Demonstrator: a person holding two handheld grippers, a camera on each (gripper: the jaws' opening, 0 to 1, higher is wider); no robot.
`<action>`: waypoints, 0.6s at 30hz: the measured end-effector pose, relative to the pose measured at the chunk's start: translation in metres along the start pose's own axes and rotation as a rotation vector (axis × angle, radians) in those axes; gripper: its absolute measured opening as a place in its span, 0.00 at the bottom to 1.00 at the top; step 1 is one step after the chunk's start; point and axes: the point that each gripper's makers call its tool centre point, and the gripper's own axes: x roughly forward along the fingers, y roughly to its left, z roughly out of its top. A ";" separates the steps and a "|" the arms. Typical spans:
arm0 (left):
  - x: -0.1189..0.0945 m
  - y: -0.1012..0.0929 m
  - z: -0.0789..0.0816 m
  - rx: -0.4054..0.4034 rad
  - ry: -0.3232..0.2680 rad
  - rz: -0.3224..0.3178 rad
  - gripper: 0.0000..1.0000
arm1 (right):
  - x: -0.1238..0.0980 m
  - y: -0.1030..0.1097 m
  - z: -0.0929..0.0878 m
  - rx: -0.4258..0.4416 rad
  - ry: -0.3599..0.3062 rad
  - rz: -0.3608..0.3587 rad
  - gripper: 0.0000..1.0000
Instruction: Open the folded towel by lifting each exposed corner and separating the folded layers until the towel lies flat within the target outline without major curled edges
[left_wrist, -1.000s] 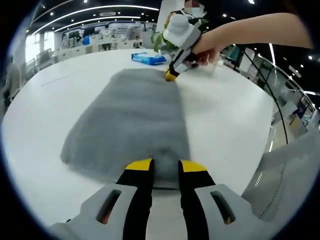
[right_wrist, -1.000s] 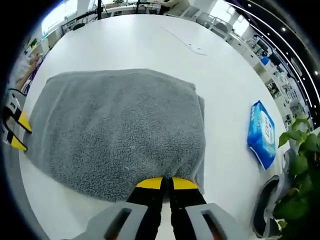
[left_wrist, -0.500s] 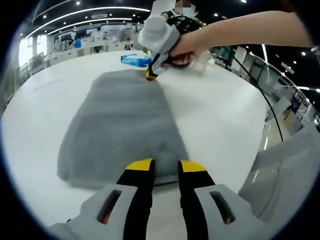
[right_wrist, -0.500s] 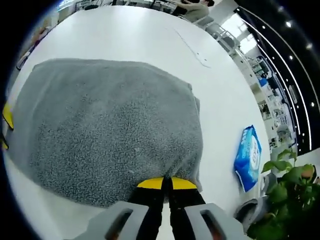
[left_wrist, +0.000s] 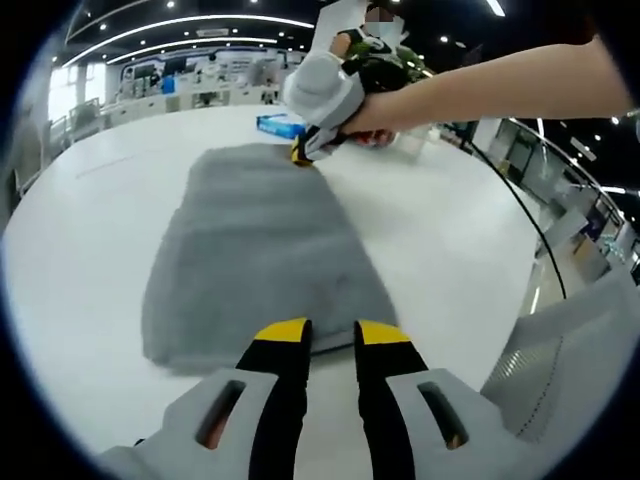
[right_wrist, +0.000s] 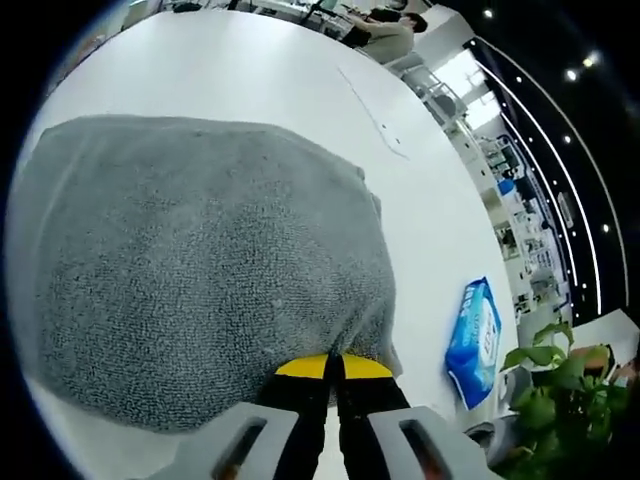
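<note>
- The surface (left_wrist: 460, 250) is a wide white round top that carries everything; it also shows in the right gripper view (right_wrist: 250, 90), where a thin line is marked on it at the far side.
- The towel (left_wrist: 265, 250) is grey and folded, lying flat on the surface and running from just in front of the left claw to the far end, where the right claw meets it. In the right gripper view the towel (right_wrist: 200, 270) spreads left and far from that claw, with a second layer edge peeking out along its right side.
- A person's bare arm (left_wrist: 500, 85) reaches in from the right of the left gripper view and holds the right claw.
- A grey mesh chair back (left_wrist: 570, 360) stands at the near right, off the surface.
- The left claw (left_wrist: 322, 330) has yellow-tipped black jaws set apart with a clear gap between them, released; the tips sit at the near edge of the towel, whose edge shows in the gap. Whether they touch it I cannot tell.
- The right claw (right_wrist: 333, 366) is clenched, its yellow tips pressed together on the near corner of the towel, pinching the cloth. In the left gripper view it (left_wrist: 303, 155) sits at the towel's far right corner.
- A blue packet (right_wrist: 473, 340) lies on the surface right of the towel, apart from it; in the left gripper view it (left_wrist: 278, 125) is beyond the towel's far end.
- A green plant (right_wrist: 560, 400) stands at the near right past the packet.
</note>
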 end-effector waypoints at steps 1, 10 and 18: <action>0.000 0.001 -0.001 0.001 0.003 0.003 0.17 | 0.001 0.000 0.001 -0.009 0.001 -0.006 0.00; -0.002 0.014 0.002 -0.027 -0.010 0.046 0.17 | 0.006 -0.008 0.003 0.074 -0.041 -0.026 0.00; -0.005 0.025 -0.003 -0.033 0.000 0.090 0.17 | -0.010 -0.027 0.007 0.419 -0.152 -0.042 0.00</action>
